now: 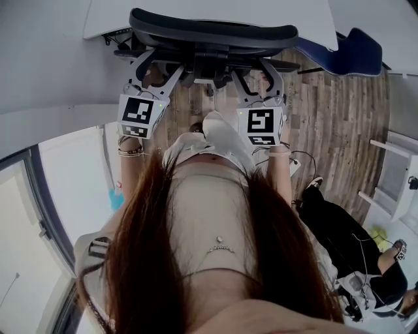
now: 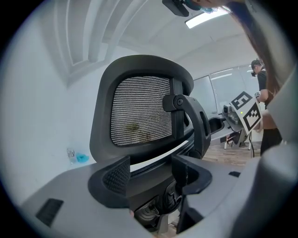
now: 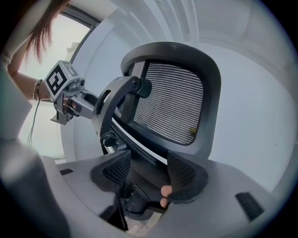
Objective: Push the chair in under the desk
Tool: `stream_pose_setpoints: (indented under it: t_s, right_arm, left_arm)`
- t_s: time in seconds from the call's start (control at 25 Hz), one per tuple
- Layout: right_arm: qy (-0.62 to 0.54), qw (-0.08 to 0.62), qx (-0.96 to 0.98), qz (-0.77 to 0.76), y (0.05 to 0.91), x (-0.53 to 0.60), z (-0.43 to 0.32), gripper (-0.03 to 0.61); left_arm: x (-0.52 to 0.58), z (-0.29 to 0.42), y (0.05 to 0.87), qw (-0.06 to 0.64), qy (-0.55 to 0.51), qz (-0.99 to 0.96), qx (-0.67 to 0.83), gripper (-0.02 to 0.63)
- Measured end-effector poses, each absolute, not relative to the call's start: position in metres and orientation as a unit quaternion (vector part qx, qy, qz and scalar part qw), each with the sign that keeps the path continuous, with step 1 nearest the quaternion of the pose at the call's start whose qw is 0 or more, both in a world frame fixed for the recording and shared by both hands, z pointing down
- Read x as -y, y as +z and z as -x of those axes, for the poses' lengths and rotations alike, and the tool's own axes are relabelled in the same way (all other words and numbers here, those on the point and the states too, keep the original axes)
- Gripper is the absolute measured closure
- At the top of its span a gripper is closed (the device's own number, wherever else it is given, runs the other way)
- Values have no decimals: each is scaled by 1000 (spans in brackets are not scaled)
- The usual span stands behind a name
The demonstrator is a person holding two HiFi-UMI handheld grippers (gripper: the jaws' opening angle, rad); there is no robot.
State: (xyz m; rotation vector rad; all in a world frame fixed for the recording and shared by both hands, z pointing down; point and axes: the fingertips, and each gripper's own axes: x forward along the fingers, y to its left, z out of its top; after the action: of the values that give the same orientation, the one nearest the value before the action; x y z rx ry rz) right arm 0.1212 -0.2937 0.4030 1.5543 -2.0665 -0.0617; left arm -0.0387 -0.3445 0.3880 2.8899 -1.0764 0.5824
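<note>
A black office chair (image 1: 212, 32) stands in front of me with its back against the edge of the white desk (image 1: 313, 16). My left gripper (image 1: 157, 65) and right gripper (image 1: 257, 72) reach to the rear of the backrest, side by side, both open. In the left gripper view the mesh headrest (image 2: 139, 111) rises above the left gripper (image 2: 151, 174), whose jaws stand wide apart around the chair's dark back frame. The right gripper (image 3: 144, 169) is likewise spread below the mesh headrest (image 3: 172, 102). How firmly they touch the chair is hidden.
A blue chair (image 1: 353, 49) stands at the desk's right end on the wooden floor (image 1: 333, 111). A person in black (image 1: 353, 248) sits low at the right, near a white shelf (image 1: 392, 169). A wall and window (image 1: 26, 215) close the left side.
</note>
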Motion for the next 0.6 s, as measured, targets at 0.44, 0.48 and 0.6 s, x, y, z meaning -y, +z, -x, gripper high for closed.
stream_pose_setpoints:
  t_s: [0.44,0.48,0.6]
  right_arm:
    - [-36,264,774,-575,406,304,-122,324]
    - [-34,267,772,-576,407,304,-123,324]
    - [-24,277,764,-582,410,303,-127,324]
  left_arm:
    - [354,33,393,-2,178,-923,342,345]
    - [354,33,393,-2,179,-922,343,345]
    - [356,34,393,-4,180,-921,346,345]
